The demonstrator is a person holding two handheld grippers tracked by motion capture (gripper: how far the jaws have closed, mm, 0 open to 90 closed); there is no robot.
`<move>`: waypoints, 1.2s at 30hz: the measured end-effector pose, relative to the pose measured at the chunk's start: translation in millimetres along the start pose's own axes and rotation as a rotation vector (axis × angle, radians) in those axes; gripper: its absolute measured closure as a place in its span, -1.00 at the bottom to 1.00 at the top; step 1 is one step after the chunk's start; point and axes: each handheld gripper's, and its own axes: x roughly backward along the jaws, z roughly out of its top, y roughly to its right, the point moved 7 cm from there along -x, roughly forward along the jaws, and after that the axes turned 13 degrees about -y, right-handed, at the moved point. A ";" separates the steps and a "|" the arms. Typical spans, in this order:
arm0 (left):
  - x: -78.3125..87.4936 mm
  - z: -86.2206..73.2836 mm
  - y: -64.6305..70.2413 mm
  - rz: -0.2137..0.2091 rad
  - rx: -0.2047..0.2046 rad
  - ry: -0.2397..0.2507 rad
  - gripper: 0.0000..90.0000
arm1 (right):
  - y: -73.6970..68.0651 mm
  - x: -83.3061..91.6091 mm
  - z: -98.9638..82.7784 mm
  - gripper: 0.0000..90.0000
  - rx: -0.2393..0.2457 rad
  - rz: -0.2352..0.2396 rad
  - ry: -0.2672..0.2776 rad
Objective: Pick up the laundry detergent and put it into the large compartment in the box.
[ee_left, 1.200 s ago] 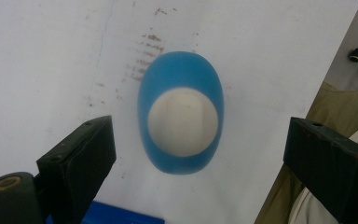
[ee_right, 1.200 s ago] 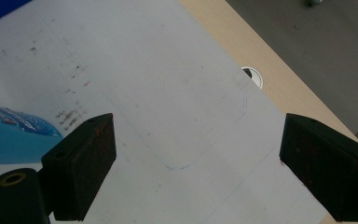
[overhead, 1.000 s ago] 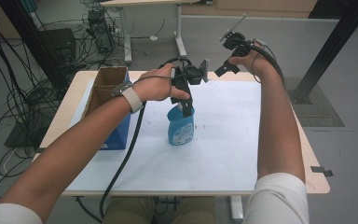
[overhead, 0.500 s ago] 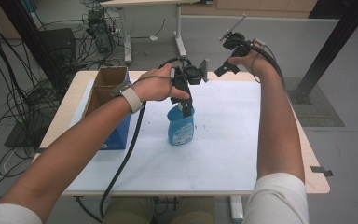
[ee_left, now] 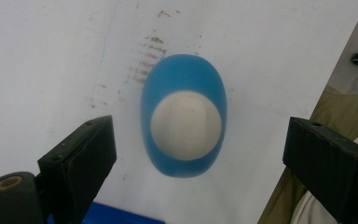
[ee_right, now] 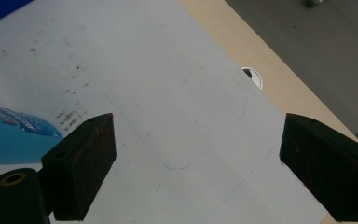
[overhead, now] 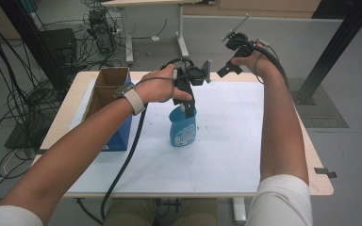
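Our left gripper (overhead: 188,101) hangs right over the bottle (overhead: 183,127), jaws spread wide with nothing between them; in its own view we look straight down on the bottle's open neck (ee_left: 185,125). The table (overhead: 226,155) carries the bottle near its middle. A box (overhead: 107,94) sits left of the bottle. Our right gripper (overhead: 227,70), raised beyond and right of the bottle, is also spread wide.

- I see the spray bottle (overhead: 183,129) standing upright near the middle of the bench (overhead: 226,160), on its white mat.
- My left tongs (overhead: 188,101) sit directly above the bottle, jaws spread to either side of its top.
- The cardboard box (overhead: 108,101) stands at the bench's left edge, left of the bottle.
- My right tongs (overhead: 233,59) hang over the far right corner, well apart from the bottle.
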 end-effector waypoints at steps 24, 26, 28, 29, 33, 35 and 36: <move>0.4 -2.3 -1.2 -0.001 0.006 0.008 -0.78 | -0.3 0.3 0.0 -0.76 0.002 0.001 0.002; 0.7 -2.2 -1.2 -0.002 0.005 0.006 -0.78 | -0.2 0.5 -0.2 -0.76 0.001 0.000 0.003; 0.4 -2.6 -1.3 -0.004 0.007 0.010 -0.78 | -0.2 0.6 -0.3 -0.76 0.002 0.000 0.001; 0.6 -2.2 -1.2 -0.003 0.005 0.006 -0.78 | -0.1 0.6 -0.4 -0.76 0.002 -0.001 0.001; 0.5 -2.2 -1.2 -0.006 0.002 0.012 -0.78 | -0.3 1.0 -0.5 -0.76 0.000 -0.002 0.001; 0.5 -2.0 -1.0 -0.001 -0.001 0.010 -0.78 | -0.1 1.0 -0.8 -0.76 0.000 -0.002 0.003; 0.5 -1.8 -0.8 0.001 -0.002 0.009 -0.78 | -0.2 1.1 -0.8 -0.76 -0.001 -0.002 0.001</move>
